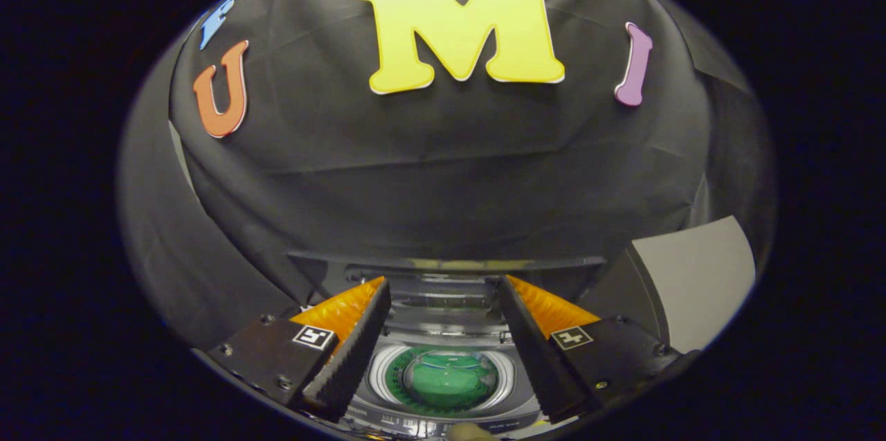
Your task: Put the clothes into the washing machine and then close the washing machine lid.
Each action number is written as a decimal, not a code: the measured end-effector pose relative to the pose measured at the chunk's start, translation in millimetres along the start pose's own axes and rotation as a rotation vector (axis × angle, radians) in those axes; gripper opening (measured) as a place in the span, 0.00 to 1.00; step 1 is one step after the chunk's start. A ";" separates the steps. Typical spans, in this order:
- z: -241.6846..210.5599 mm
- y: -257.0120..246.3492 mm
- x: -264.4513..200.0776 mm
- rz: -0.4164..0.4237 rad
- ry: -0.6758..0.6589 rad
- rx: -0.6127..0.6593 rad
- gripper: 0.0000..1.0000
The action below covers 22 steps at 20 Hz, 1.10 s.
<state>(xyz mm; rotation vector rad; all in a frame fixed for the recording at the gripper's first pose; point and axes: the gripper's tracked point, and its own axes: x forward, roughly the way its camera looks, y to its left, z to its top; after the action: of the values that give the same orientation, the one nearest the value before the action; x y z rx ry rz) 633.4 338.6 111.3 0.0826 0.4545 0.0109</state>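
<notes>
One washing machine (443,358) (lid (443,264) raised), one green garment (446,382) inside, one claw (443,289).

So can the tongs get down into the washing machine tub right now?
Probably yes. The lid stands up at the back, the tub lies uncovered between the open tongs, and nothing sits between them.

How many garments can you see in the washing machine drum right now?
1: a green garment lies in the drum of the washing machine, below and between the open fingers of the hand-held gripper, which hold nothing. Others could be hidden under it.
</notes>
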 end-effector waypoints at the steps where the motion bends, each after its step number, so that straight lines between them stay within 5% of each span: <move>1: 8.2 -0.9 3.4 -0.004 -0.008 -0.001 0.99; 12: 17.9 5.1 69.1 -0.094 0.109 -0.033 0.99; 22: 10.6 6.2 78.2 -0.094 0.103 -0.001 0.99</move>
<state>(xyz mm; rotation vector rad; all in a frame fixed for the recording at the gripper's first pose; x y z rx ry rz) 708.4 346.2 87.1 0.0598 0.5612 -0.0774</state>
